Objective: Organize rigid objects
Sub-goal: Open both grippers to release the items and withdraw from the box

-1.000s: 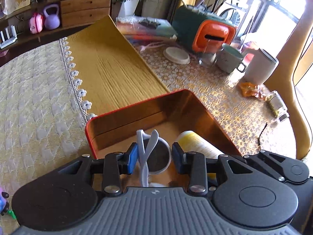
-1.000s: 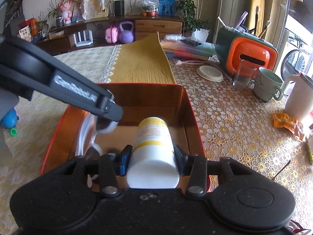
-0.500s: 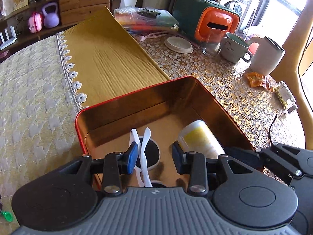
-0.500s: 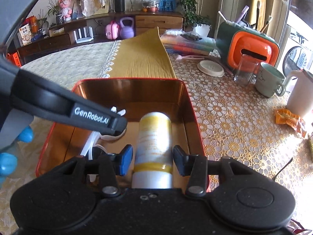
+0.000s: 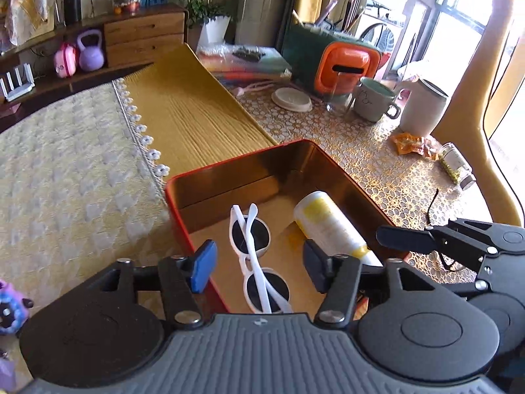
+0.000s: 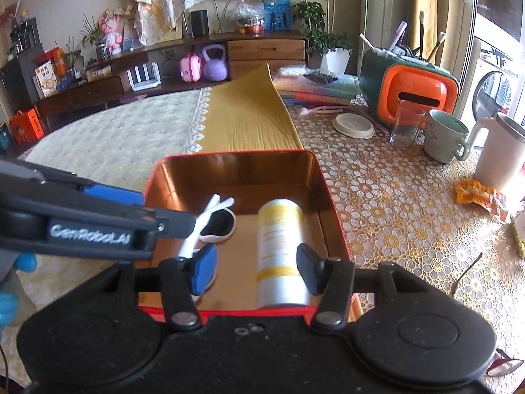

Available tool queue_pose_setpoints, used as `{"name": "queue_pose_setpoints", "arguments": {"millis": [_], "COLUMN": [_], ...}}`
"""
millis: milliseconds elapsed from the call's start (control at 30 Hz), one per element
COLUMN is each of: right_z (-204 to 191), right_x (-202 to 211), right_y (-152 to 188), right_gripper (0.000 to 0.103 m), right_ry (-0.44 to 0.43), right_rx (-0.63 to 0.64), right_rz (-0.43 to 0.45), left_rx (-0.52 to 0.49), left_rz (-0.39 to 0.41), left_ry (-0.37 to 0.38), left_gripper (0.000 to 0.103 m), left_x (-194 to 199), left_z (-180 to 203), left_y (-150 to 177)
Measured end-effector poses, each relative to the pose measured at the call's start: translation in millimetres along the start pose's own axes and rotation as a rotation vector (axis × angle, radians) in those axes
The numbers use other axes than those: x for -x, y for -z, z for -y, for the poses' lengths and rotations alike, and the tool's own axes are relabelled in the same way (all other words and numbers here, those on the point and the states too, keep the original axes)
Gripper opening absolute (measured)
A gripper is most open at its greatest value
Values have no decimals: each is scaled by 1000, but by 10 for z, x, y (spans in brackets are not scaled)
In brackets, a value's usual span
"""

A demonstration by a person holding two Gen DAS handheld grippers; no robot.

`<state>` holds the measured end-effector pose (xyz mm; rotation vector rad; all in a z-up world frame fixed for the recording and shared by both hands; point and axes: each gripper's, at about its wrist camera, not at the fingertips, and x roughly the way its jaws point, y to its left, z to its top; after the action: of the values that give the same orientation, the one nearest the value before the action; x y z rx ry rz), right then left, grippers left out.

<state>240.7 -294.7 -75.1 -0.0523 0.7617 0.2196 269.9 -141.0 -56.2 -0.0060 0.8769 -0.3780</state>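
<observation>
— Red-rimmed and copper-bright inside, the metal tin [image 5: 249,164] sits on the tabletop [image 5: 370,151], straddling a mustard-yellow runner [image 5: 197,121] and a gold lace cloth. What lies in it?

— White round-lensed sunglasses [image 5: 259,259], folded, on the left side of the tin floor; a white tube with yellow print [image 5: 331,226] on its side along the right wall, close beside the sunglasses, with a strip of bare floor between them.

— And the left hand-held gripper [image 5: 259,266]?

— Its jaws have just been opening and now stand apart above the sunglasses, blue pad left, black pad right, neither touching the frame.

— The right hand-held gripper [image 6: 257,269]?

— Likewise just opened: jaws apart either side of the tube's near end, a gap showing at each pad. Both items rest free in the tin. In the right wrist view the left tool reaches in from the left, a blue-gloved hand [image 6: 13,282] behind it.

— Beyond the tin?

— A pale green mug [image 6: 446,138], a clear glass [image 6: 405,124], a white jug [image 6: 498,157] and an orange-fronted green case [image 6: 416,95] holding brushes, well apart from the tin
</observation>
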Motion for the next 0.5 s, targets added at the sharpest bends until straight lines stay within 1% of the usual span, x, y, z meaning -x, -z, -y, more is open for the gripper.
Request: {"name": "queue_pose_setpoints", "arguments": {"millis": [33, 300, 367, 500], "right_z": [-20, -232, -288, -415], "right_x": [35, 285, 332, 392], "right_y": [-1, 24, 29, 34], "right_gripper": [59, 64, 65, 70], "right_ry": [-4, -23, -39, -70], "right_rx": [0, 21, 20, 24], "right_rz": [6, 44, 48, 50], "left_rx": [-4, 5, 11, 25], "left_rz": [10, 62, 78, 100], "left_ry": [0, -14, -24, -42], "left_gripper": [60, 62, 65, 65], "left_x": [65, 501, 616, 819], "left_z": [-11, -189, -255, -398], "left_y": [21, 210, 268, 383]}}
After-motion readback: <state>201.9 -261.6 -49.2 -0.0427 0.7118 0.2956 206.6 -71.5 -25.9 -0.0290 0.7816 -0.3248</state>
